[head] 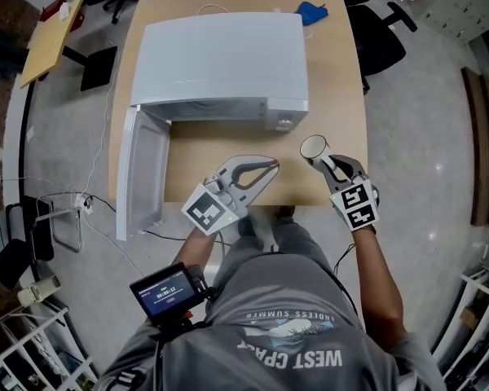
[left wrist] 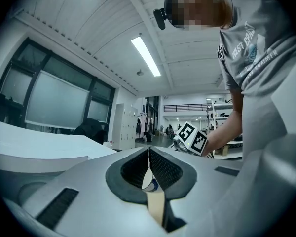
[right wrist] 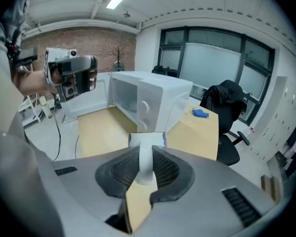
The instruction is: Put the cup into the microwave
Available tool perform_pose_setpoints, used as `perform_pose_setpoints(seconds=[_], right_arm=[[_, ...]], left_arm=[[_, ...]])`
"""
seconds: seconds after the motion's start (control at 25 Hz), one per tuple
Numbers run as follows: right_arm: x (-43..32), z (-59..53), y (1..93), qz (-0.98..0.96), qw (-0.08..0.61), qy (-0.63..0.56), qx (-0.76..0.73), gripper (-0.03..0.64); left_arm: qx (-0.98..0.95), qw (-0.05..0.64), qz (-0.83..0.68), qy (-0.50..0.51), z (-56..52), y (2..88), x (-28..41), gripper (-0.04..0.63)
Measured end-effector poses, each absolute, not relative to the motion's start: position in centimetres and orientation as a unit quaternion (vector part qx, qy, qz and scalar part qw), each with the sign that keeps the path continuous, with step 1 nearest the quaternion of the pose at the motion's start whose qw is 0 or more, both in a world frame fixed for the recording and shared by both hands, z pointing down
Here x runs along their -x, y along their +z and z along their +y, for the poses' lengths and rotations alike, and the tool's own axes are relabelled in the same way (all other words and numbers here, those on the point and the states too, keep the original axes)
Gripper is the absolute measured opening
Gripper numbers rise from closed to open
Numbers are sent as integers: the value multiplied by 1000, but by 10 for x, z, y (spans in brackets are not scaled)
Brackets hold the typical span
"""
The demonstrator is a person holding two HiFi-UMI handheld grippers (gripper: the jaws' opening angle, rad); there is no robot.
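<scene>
Right gripper (head: 328,164) clamps cup (head: 314,147) by its wall (mouth tipped up toward the head camera), over table (head: 342,96) just front-right of microwave (head: 220,63), door (head: 143,173) open. Left gripper (head: 270,166) jaws together, empty.

This is an open office or a lab hall, not a home. A white microwave (head: 220,63) stands on a plain wooden desk (head: 228,161) in the middle of a polished grey floor (head: 424,137). Black office chairs (head: 383,31) stand at 1 o'clock from the desk, and grey lockers (head: 464,2) at 2 o'clock. Long ceiling lamps (left wrist: 146,56), large dark-framed windows (right wrist: 212,63), a brick wall (right wrist: 98,41) and white wire racks (head: 16,349) at 7 o'clock all fit such a workplace.
</scene>
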State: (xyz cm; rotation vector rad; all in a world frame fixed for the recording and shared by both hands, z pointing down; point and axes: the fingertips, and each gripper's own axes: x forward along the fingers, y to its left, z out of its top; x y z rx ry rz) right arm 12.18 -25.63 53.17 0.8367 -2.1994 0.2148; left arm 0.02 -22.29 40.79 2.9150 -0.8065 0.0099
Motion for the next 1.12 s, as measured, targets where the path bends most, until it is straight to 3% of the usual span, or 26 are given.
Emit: perform_pose_setpoints(seconds=[0.56,1.12], right_arm=[[-88,-224,413,-906,188,57,-375,75],[-45,-206,339,-952,39,3,-302,75]], left_arm=[[-964,19,-261,41,-179,368,20,23],[-946,0,-319,54,-152,346,44,23]])
